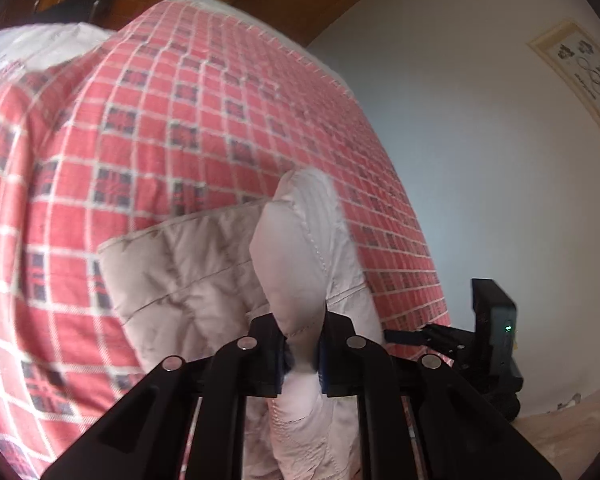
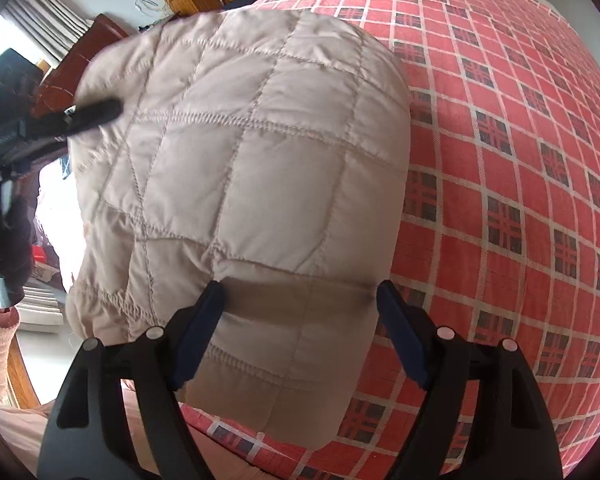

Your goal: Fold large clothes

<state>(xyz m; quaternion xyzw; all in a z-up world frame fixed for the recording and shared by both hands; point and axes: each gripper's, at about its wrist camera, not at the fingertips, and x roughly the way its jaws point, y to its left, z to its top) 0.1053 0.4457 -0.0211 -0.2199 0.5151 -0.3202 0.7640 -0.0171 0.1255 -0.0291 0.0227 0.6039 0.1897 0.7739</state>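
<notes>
Jacket: the quilted beige jacket (image 2: pixel 240 168) lies in a puffy stack on the red checked bedspread (image 2: pixel 520 160), close to the near edge of the bed.
Left gripper: the left gripper (image 1: pixel 302 350) is clamped on a thick, rounded fold of the jacket, the padding bulging out between the two fingers.
Right gripper: the right gripper (image 2: pixel 300 332) stands wide apart, hovering over the near end of the jacket and holding nothing.
Step, as judged: a fold seems to be under way, with the left side carrying cloth and the right free to pin or smooth.
Risk, slipping: the padded cloth looks smooth and springy, so the pinched fold may slide out if pulled hard.
Risk, unfolding: with nothing pressing on it, the puffy stack may spring open or skew.
Risk, edge: the stack sits near the bed's edge, so a pull that way could drag it off.
</notes>
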